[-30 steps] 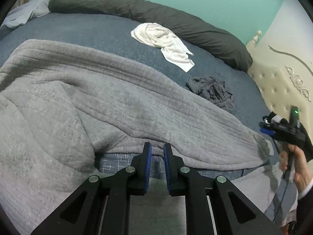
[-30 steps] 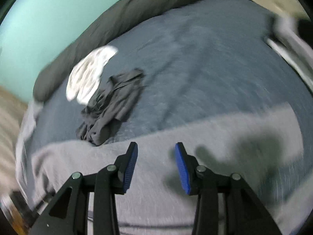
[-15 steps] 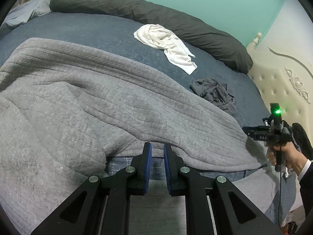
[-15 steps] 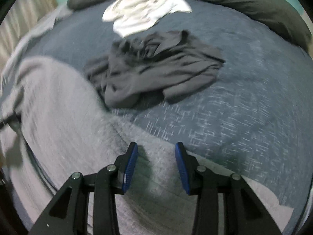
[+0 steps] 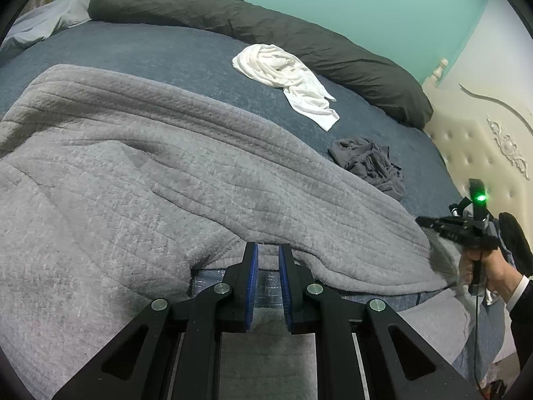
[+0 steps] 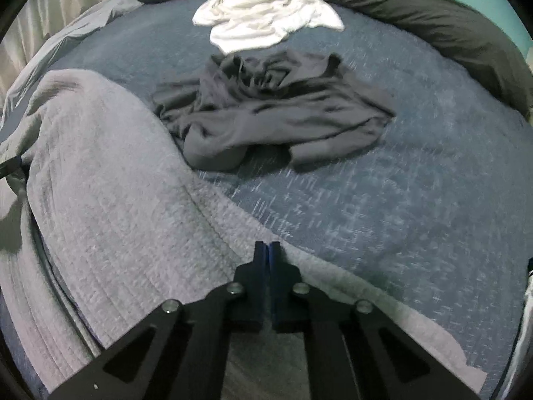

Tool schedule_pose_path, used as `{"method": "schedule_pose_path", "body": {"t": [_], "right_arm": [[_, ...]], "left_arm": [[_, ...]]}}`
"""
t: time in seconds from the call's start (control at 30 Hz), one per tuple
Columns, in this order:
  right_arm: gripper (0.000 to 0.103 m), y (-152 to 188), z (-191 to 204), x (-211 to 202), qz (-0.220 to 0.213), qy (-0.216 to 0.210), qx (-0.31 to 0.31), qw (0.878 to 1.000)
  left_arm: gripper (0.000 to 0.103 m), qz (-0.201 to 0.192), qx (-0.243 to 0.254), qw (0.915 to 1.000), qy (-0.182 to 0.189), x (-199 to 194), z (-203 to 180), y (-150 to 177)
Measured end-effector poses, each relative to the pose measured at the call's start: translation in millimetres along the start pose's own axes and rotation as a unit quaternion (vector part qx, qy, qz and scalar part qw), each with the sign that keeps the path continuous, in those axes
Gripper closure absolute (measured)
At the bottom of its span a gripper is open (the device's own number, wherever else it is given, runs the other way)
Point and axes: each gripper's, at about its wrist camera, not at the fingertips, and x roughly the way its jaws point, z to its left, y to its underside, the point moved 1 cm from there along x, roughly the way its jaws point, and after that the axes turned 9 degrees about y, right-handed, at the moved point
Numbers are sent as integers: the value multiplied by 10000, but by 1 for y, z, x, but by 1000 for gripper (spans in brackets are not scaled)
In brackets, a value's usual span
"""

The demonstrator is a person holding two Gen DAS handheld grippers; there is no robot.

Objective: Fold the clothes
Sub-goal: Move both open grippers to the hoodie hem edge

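Note:
A large grey fleece garment (image 5: 166,166) lies spread over the blue bed (image 5: 150,53), its near hem hanging off the front edge. My left gripper (image 5: 267,250) is shut on that hem, with a narrow gap between its blue pads. At the far right a hand (image 5: 493,266) holds my right gripper (image 5: 421,221) at the garment's corner. In the right wrist view the right gripper (image 6: 267,246) has its pads pressed together on the edge of the grey garment (image 6: 110,200).
A crumpled dark grey garment (image 6: 276,110) and a white one (image 6: 266,16) lie farther back on the bed. A long dark pillow (image 5: 266,30) runs along the teal wall. A cream tufted headboard (image 5: 483,140) stands at the right.
My right gripper rolled, came down to the garment's edge and shut its jaws there. The left gripper kept still with its grip unchanged.

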Motion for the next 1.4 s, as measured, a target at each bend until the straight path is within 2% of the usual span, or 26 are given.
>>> {"method": "schedule_pose_path", "body": {"t": [0.13, 0.2, 0.3, 0.43, 0.53, 0.63, 0.73, 0.87, 0.97, 1.07, 1.17, 1.27, 1.4], "right_arm": [[102, -9, -22, -18, -346, 269, 378, 9983], [103, -13, -25, -20, -384, 403, 452, 9974], [103, -12, -29, -12, -293, 519, 512, 9969], [103, -14, -23, 16, 63, 653, 535, 9964], [103, -12, -30, 11, 17, 680, 892, 9937], [102, -13, -46, -4, -154, 900, 1520, 9841], [101, -9, -50, -28, -463, 613, 2161, 9734], [85, -1, -9, -52, -721, -75, 2214, 9725], [85, -1, 23, -50, -756, -584, 2352, 9672], [85, 2, 57, -46, -720, -1127, 2485, 9594], [82, 14, 87, -63, -781, -1467, 2595, 9513], [81, 26, 112, -76, -908, -1586, 2676, 9460], [80, 43, 128, -77, -958, -1832, 3013, 9309]], "left_arm": [[89, -33, -21, 10000, -13, -2, 2, -1], [89, -58, -27, 10000, -31, -3, 2, -1], [89, -103, -61, 9999, -71, -6, 6, -3], [89, -164, -110, 9997, -154, -12, 15, -5], [89, -214, -180, 9994, -217, -17, 25, -8], [89, -276, -293, 9989, -241, -23, 36, -11], [89, -330, -358, 9984, -302, -29, 46, -13], [89, -387, -454, 9974, -393, -38, 60, -13], [89, -358, -496, 9972, -418, -43, 70, -12], [84, -340, -523, 9971, -447, -47, 79, -10], [83, -361, -562, 9966, -475, -52, 87, -9], [83, -340, -574, 9967, -455, -55, 93, -7], [82, -349, -503, 9973, -407, -57, 94, -8]]}}
